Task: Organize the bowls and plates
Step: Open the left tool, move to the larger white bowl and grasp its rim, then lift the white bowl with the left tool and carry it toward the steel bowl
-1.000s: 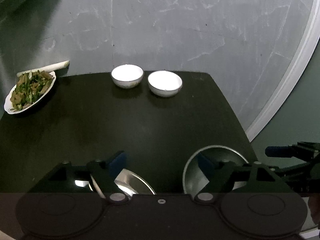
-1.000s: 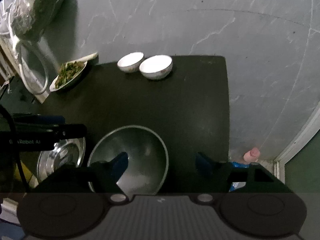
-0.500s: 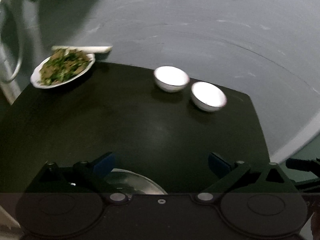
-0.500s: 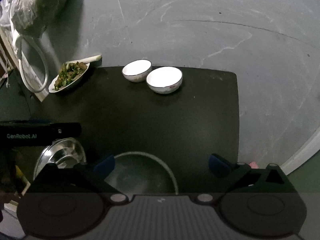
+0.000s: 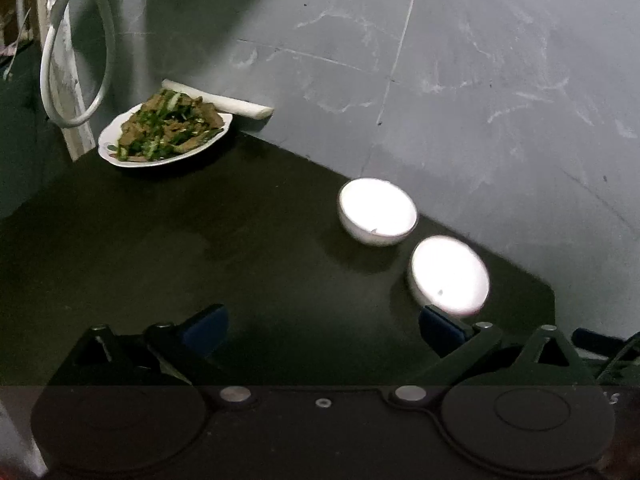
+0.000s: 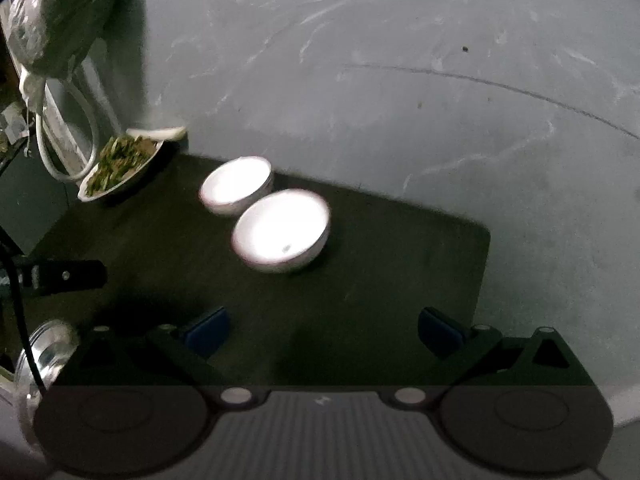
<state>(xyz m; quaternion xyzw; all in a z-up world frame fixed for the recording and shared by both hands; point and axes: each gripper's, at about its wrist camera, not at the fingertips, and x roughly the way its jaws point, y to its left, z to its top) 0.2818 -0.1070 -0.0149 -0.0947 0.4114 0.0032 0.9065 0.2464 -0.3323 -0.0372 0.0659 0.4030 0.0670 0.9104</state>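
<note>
Both claws empty right now: my left claw [image 5: 322,330] has just been opening and stands spread wide with nothing between its pads, and my right claw [image 6: 323,330] likewise has just been opening, wide apart over bare dark counter [image 6: 380,264]. Ahead of me the two white bowls sit side by side near the counter's far edge, the nearer bowl [image 6: 281,230] and the farther bowl [image 6: 236,185] close together, possibly touching, though blur keeps me from saying. Neither is stacked yet. The plate of greens [image 5: 166,134] sits at the far left corner, well apart from the bowls. A shiny metal bowl [image 6: 46,354] peeks in at the lower left of my right view, already set down by the look of it. My read: metal pieces parked, white bowls and plate left to gather.
</note>
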